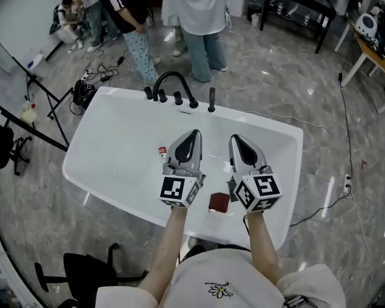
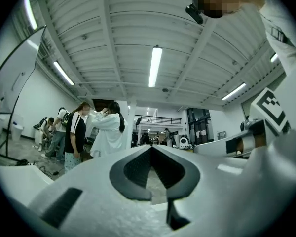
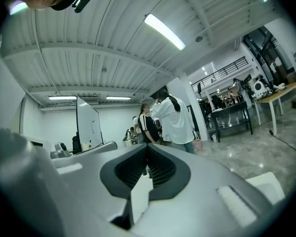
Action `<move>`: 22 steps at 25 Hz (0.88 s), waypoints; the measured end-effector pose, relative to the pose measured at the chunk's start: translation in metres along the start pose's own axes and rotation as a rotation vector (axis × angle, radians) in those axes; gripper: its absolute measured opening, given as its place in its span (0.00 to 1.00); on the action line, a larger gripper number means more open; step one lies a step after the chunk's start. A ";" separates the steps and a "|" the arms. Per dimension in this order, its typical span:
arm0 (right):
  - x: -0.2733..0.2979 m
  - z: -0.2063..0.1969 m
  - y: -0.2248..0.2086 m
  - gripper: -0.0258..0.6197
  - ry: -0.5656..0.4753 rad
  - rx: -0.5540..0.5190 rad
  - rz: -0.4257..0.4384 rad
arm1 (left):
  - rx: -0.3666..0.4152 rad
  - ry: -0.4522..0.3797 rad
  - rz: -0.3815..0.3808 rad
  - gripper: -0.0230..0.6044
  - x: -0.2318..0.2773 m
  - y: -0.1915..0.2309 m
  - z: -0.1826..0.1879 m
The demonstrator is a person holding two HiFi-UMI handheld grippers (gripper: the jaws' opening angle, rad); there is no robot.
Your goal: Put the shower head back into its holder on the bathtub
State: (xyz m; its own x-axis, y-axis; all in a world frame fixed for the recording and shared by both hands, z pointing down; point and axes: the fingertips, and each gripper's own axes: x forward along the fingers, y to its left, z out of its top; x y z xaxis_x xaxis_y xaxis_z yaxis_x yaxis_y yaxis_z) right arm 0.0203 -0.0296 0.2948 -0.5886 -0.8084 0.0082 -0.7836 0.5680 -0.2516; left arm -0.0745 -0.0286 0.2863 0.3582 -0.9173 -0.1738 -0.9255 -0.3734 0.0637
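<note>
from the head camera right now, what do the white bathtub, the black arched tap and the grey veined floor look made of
White oblong bathtub: smooth, glossy, seamless; probably acrylic or enamel. Black arched tap: thin bent tube, matte; likely coated metal. Grey veined floor: pale streaks and reflections; polished marble or marble-look tile.

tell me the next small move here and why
Probably lower the right gripper toward the slim black upright piece on the far rim of the bathtub, right of the faucet, opening its jaws. It and the left gripper are shut and empty above it; whether that piece is the shower head already seated, I cannot tell.
</note>
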 end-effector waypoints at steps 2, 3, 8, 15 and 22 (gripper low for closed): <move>-0.023 0.001 0.012 0.04 0.001 -0.011 0.022 | 0.020 0.007 -0.012 0.03 -0.017 -0.022 0.006; -0.034 0.001 0.016 0.04 0.004 -0.029 0.028 | 0.014 0.007 -0.016 0.03 -0.025 -0.032 0.007; -0.082 0.007 0.052 0.04 -0.002 -0.134 0.047 | 0.001 -0.002 -0.025 0.03 -0.066 -0.065 0.020; -0.120 0.021 0.091 0.04 -0.041 -0.226 0.078 | 0.047 -0.029 -0.054 0.03 -0.097 -0.091 0.044; -0.125 0.029 0.104 0.04 -0.070 -0.245 0.093 | 0.062 -0.033 -0.063 0.03 -0.106 -0.094 0.051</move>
State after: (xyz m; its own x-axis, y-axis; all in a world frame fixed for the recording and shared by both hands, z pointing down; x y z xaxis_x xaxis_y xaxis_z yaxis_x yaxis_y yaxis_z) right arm 0.0180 0.1257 0.2395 -0.6522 -0.7545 -0.0732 -0.7562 0.6543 -0.0066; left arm -0.0313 0.1107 0.2489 0.4122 -0.8871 -0.2076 -0.9076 -0.4197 -0.0086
